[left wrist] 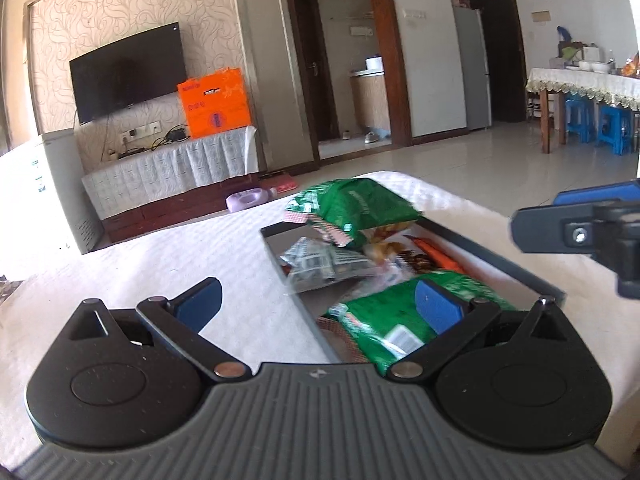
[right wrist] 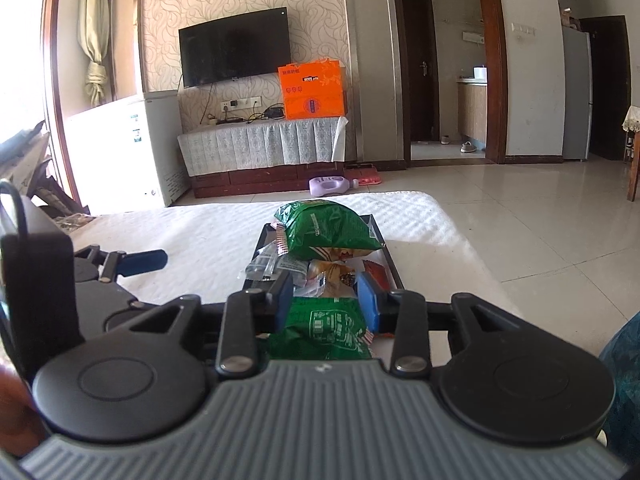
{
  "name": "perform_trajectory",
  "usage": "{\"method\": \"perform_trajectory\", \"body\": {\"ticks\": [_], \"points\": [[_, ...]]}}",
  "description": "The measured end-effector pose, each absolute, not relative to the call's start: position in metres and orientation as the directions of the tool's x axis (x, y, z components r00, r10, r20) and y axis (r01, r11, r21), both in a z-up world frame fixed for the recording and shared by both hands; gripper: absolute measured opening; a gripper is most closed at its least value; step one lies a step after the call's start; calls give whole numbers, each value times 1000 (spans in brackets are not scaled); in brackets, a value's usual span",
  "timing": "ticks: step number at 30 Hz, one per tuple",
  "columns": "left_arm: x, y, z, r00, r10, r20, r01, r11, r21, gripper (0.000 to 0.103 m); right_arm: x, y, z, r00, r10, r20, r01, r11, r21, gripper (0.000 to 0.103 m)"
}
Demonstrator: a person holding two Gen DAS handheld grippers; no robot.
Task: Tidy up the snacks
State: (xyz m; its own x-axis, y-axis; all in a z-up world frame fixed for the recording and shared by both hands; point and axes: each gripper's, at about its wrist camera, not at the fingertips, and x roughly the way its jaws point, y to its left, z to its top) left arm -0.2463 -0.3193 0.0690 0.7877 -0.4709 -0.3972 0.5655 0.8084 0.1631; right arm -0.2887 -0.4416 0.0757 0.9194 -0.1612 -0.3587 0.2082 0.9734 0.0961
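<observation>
A black tray [right wrist: 387,258] lies on the white-covered table [right wrist: 192,236] and holds several snack packets. One green bag [right wrist: 324,230] is at its far end and another green bag [right wrist: 324,326] at its near end. Clear, yellow and orange packets [right wrist: 332,270] lie between them. My right gripper [right wrist: 326,302] hovers low over the near end, jaws apart, nothing pinched; the near bag shows past its pads. My left gripper [left wrist: 320,304] is wide open and empty beside the tray's [left wrist: 500,252] left edge, over the near green bag [left wrist: 380,320]. The right gripper [left wrist: 536,212] shows at the right.
The table's far edge [right wrist: 304,198] drops to a tiled floor [right wrist: 500,208]. Beyond are a TV cabinet with an orange box [right wrist: 312,90], a white freezer [right wrist: 148,140] and a purple bottle [right wrist: 330,184] on the floor. Blue stools [left wrist: 612,128] stand under a dining table at the right.
</observation>
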Motion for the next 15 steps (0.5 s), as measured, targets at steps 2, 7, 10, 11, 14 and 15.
{"method": "perform_trajectory", "body": {"ticks": [2, 7, 10, 11, 14, 15], "points": [[-256, -322, 68, 796, -464, -388, 555, 816, 163, 103, -296, -442, 77, 925, -156, -347, 210, 970, 122, 38], [-273, -320, 73, 780, -481, -401, 563, 819, 113, 103, -319, -441, 81, 940, -160, -300, 222, 958, 183, 39], [-281, -317, 73, 781, -476, -404, 547, 833, 75, 103, -333, -438, 82, 940, -172, -295, 238, 949, 205, 59], [-285, -317, 73, 788, -471, -397, 542, 836, 83, 103, -336, -437, 82, 938, -181, -296, 247, 948, 203, 65], [-299, -319, 72, 812, -446, -378, 523, 842, 130, 103, -343, -435, 83, 934, -175, -313, 244, 950, 197, 65], [-303, -317, 73, 806, -450, -384, 529, 839, 129, 103, -345, -434, 83, 931, -174, -320, 244, 950, 194, 65]]}}
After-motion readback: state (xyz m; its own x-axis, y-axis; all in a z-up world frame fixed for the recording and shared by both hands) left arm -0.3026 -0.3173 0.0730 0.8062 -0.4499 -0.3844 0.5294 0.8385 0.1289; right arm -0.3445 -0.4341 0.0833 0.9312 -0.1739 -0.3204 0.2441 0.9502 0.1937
